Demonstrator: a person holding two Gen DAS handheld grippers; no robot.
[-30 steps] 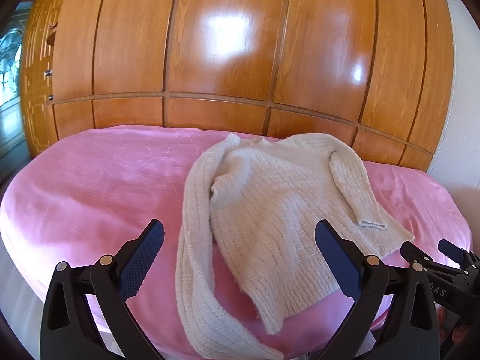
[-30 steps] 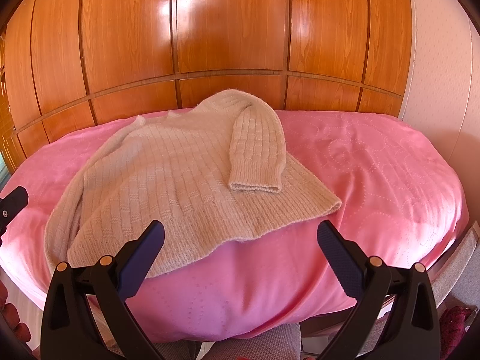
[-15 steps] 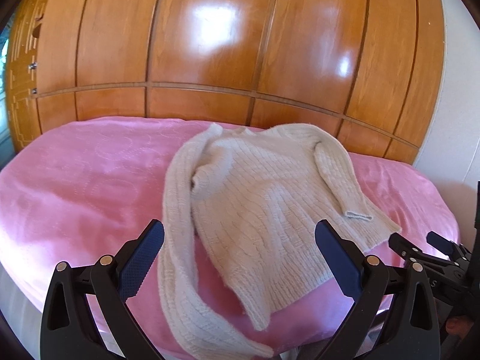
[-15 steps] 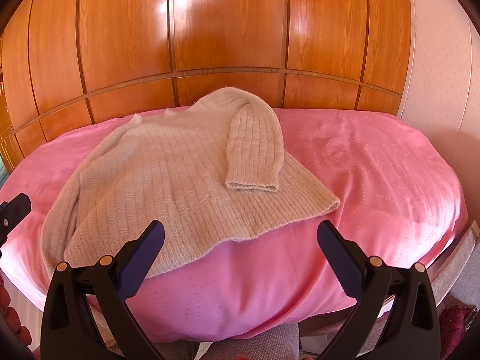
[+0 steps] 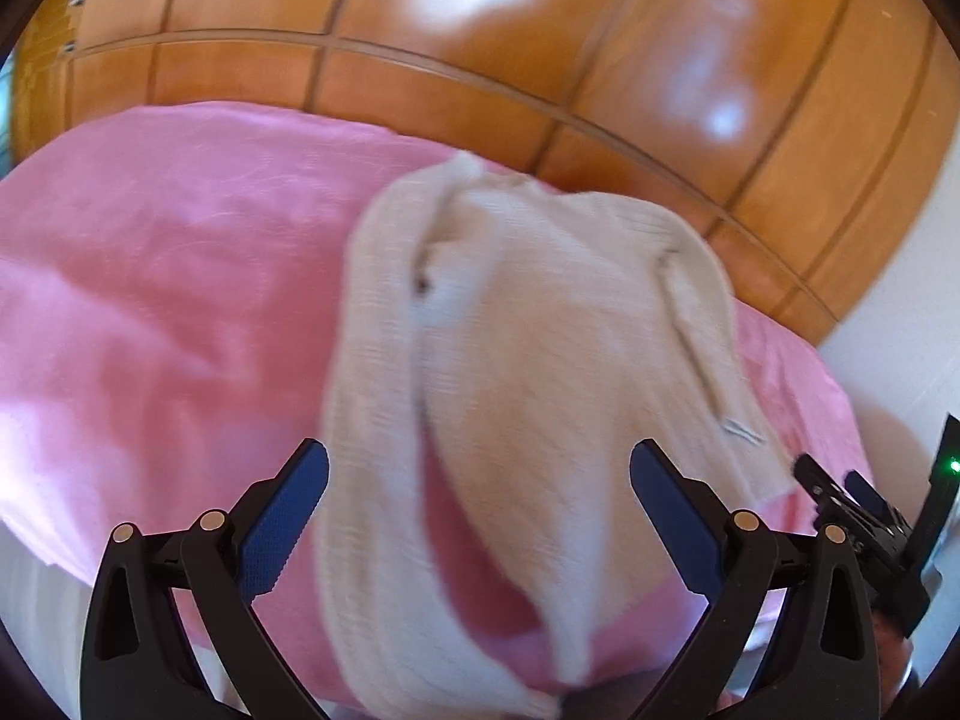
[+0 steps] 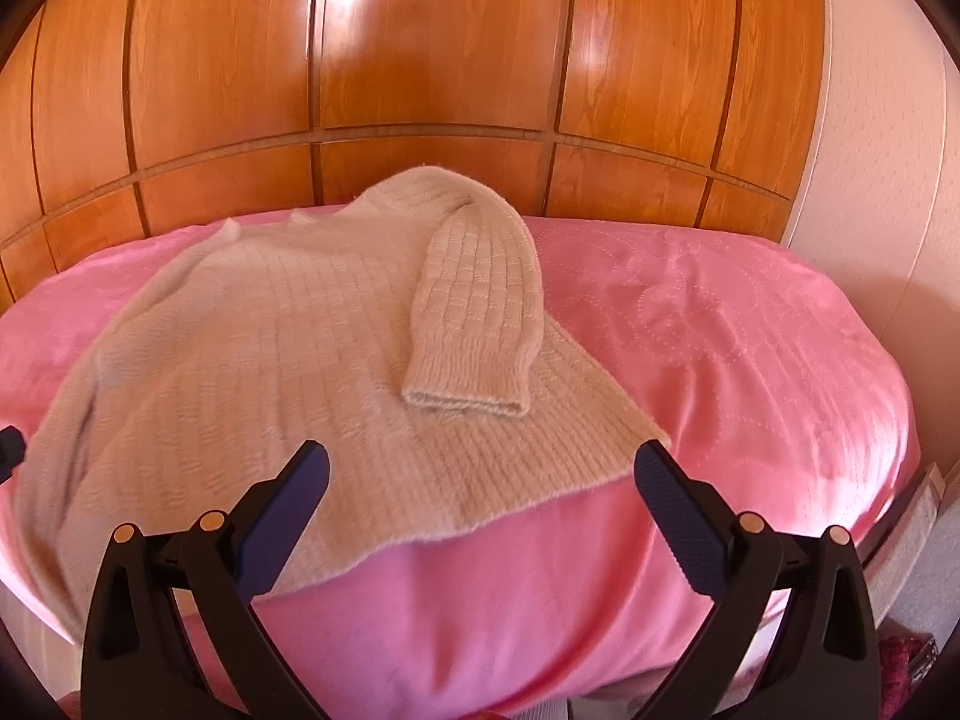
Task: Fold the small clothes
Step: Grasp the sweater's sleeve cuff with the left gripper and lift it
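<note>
Brought nearer since the earlier frame, one cream knitted sweater (image 6: 288, 360) is seen on one pink bedspread (image 6: 750, 360) before wooden wardrobe panelling (image 6: 420, 48), with both the left gripper (image 5: 480, 480) and the right gripper (image 6: 480, 480) spread wide and empty.

Sweater (image 6: 288, 360) is a pale cream/oatmeal knit, chunky ribbed pattern with little basket-weave blocks, and plain ribbing on the cuff (image 6: 465, 399) and hem. Bedspread (image 6: 750, 348) is bright bubblegum pink with a faint tone-on-tone design of dotted circles and swirls. Behind it the wardrobe doors (image 6: 432, 42) are glossy orange-brown wood, visible grain, darker lines between panels. Both the left gripper (image 5: 480, 480) and the right gripper (image 6: 480, 480) are black with dark blue textured pads (image 6: 678, 516). Wall (image 6: 870, 150) on the right edge is off-white.
</note>
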